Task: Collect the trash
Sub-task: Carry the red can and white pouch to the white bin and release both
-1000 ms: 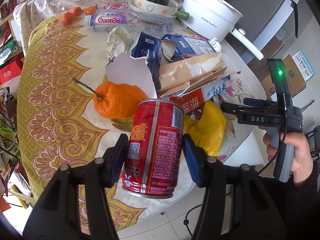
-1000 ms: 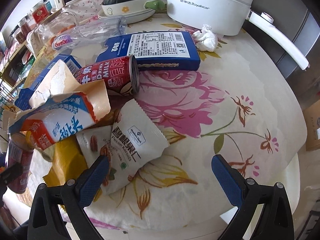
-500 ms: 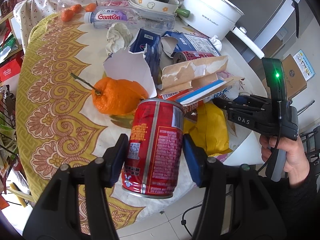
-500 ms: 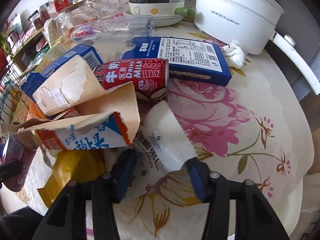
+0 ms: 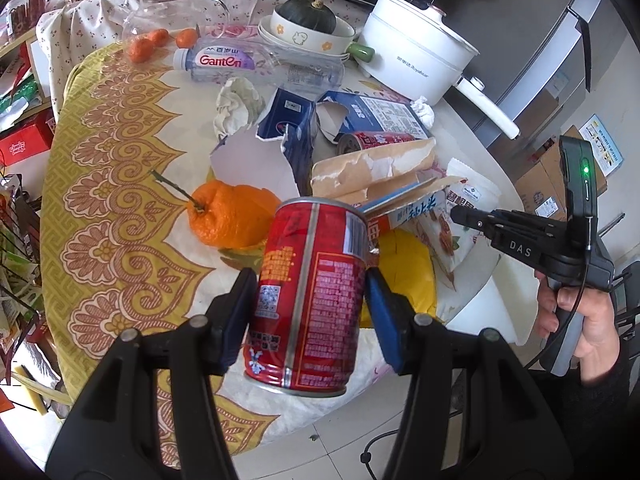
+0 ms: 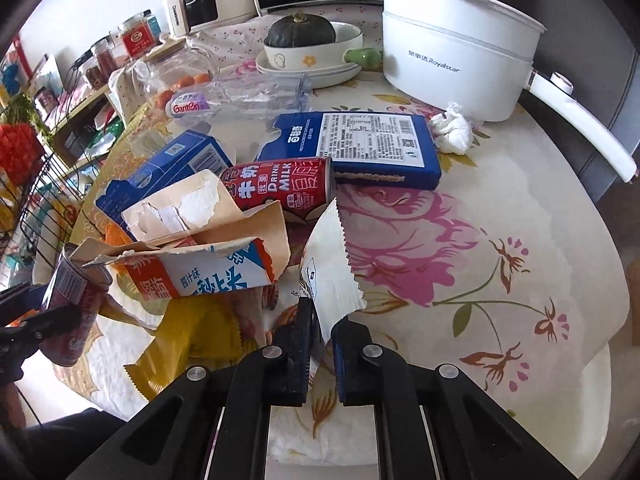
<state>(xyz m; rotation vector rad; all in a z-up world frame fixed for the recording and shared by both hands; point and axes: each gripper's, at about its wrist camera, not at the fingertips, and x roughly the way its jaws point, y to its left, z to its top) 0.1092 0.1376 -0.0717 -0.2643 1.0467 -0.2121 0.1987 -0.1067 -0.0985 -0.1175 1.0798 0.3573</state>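
My left gripper (image 5: 308, 300) is shut on a red drink can (image 5: 310, 300), held upright above the table's near edge; the same can (image 6: 74, 304) shows at the left of the right wrist view. My right gripper (image 6: 322, 344) is shut on a white snack packet (image 6: 330, 268), whose serrated top stands up between the pads. In the left wrist view that packet (image 5: 460, 216) hangs from the right gripper (image 5: 460, 214). More trash lies in a heap: a torn carton (image 6: 192, 268), a red milk can (image 6: 280, 190), a blue box (image 6: 360, 144), a yellow wrapper (image 6: 188, 336), a plastic bottle (image 5: 256, 64).
An orange (image 5: 230, 216) sits on the round table (image 6: 520, 280) beside the heap. A white electric pot (image 6: 452, 44) with a long handle and a bowl holding a squash (image 6: 304, 40) stand at the back. Crumpled tissues (image 6: 452, 128) lie near the pot. Shelves crowd the left.
My right gripper went from wide open to shut on the white snack packet and lifted it off the table. The left gripper kept still with the red can.
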